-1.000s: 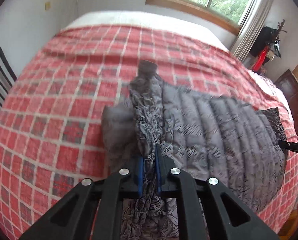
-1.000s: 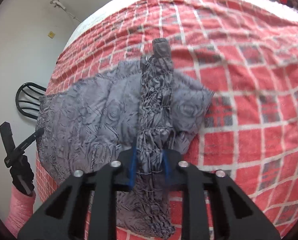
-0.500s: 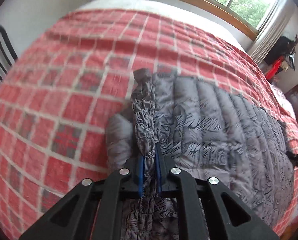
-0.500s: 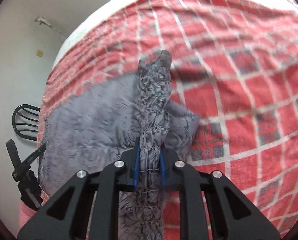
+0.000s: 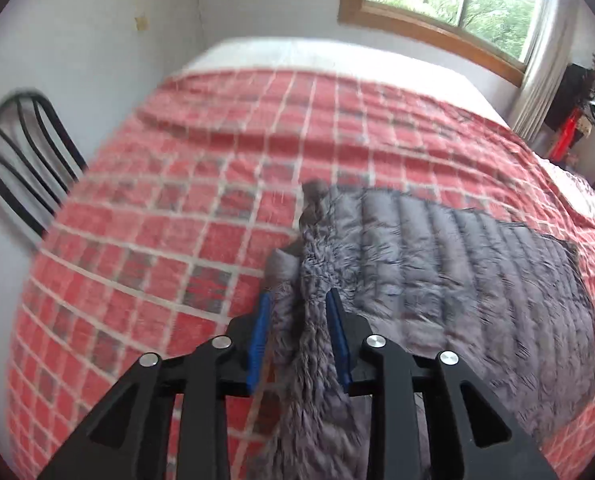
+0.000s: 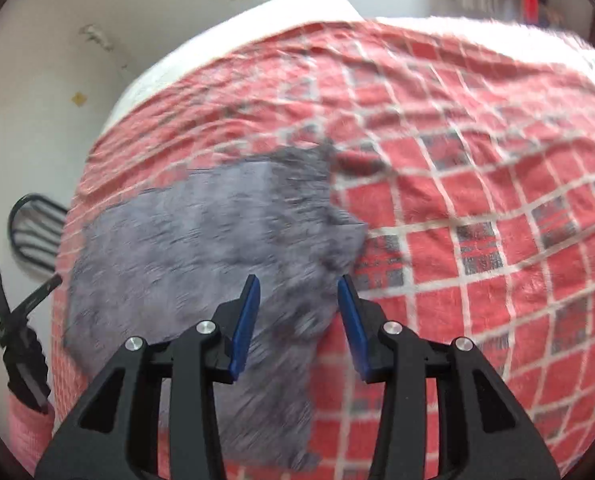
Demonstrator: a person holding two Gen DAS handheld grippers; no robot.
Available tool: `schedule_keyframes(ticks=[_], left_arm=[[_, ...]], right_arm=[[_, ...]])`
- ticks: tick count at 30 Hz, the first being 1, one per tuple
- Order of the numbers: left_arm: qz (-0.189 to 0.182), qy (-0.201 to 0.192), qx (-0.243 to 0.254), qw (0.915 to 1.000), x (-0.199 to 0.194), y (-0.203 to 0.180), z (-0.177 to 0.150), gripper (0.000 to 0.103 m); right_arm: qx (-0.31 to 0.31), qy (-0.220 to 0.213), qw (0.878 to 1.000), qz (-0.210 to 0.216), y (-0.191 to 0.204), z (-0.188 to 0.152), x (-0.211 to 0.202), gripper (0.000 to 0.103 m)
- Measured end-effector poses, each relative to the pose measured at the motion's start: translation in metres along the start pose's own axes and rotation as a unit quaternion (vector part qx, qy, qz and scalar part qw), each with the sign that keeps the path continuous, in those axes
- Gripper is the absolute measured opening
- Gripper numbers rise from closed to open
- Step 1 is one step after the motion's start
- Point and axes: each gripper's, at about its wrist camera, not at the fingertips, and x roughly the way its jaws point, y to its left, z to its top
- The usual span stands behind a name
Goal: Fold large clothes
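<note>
A grey quilted puffer jacket (image 5: pixel 437 264) lies spread on the red checked bedspread (image 5: pixel 201 184). My left gripper (image 5: pixel 298 300) is open, its blue pads either side of the jacket's gathered left edge, which lies loose between them. In the right wrist view the jacket (image 6: pixel 201 236) lies flat, blurred by motion. My right gripper (image 6: pixel 298 284) is open just above the jacket's right edge, with nothing pinched. The left gripper shows at the far left of the right wrist view (image 6: pixel 13 320).
A black metal chair (image 5: pixel 21 160) stands by the bed's left side, against the white wall. A wood-framed window (image 5: pixel 449 4) is beyond the bed's far end. A red object and dark clutter (image 5: pixel 569 124) stand at the far right. The bedspread (image 6: pixel 477 208) stretches right of the jacket.
Both grippers were shut on the jacket's gathered edges; now both have opened and let go. The jacket has dropped flat on the bed and both grippers have pulled back and up.
</note>
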Motion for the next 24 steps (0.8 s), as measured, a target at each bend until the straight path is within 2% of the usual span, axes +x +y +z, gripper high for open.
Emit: schedule_keyframes(ticks=[4,6,8,10,12,14,17,21,24], left_arm=[[-0.040,-0.004,0.041,0.9984,-0.026,-0.036,-0.019,0.029],[-0.059,0.003,0.060,0.9965,-0.027,-0.056,-0.032,0.029],[-0.072,0.014,0.076,0.9944,-0.024,-0.073,-0.047,0.029],[-0.071,0.024,0.083,0.9938,-0.018,-0.082,-0.059,0.029],[-0.074,0.041,0.081,0.9931,-0.009,-0.085,-0.068,0.029],[-0.065,0.049,0.085,0.9930,0.000,-0.086,-0.076,0.029],[-0.069,0.064,0.091,0.9914,0.016,-0.085,-0.089,0.030],[-0.068,0.066,0.094,0.9910,0.029,-0.085,-0.099,0.030],[-0.068,0.066,0.090,0.9914,0.031,-0.084,-0.102,0.030]], right_arm=[[-0.038,0.002,0.999,0.011,0.038,-0.018,-0.007,0.041],[-0.045,0.013,0.999,0.025,0.051,-0.028,-0.001,0.041],[-0.060,0.023,0.998,0.017,0.068,-0.038,0.007,0.041],[-0.074,0.033,0.997,-0.001,0.080,-0.051,0.018,0.041],[-0.068,0.051,0.996,0.008,0.084,-0.059,0.030,0.041],[-0.063,0.062,0.996,-0.007,0.081,-0.066,0.043,0.039],[-0.054,0.075,0.996,-0.009,0.075,-0.074,0.060,0.038],[-0.045,0.070,0.996,-0.006,0.069,-0.083,0.075,0.038],[-0.060,0.057,0.996,-0.023,0.074,-0.089,0.079,0.037]])
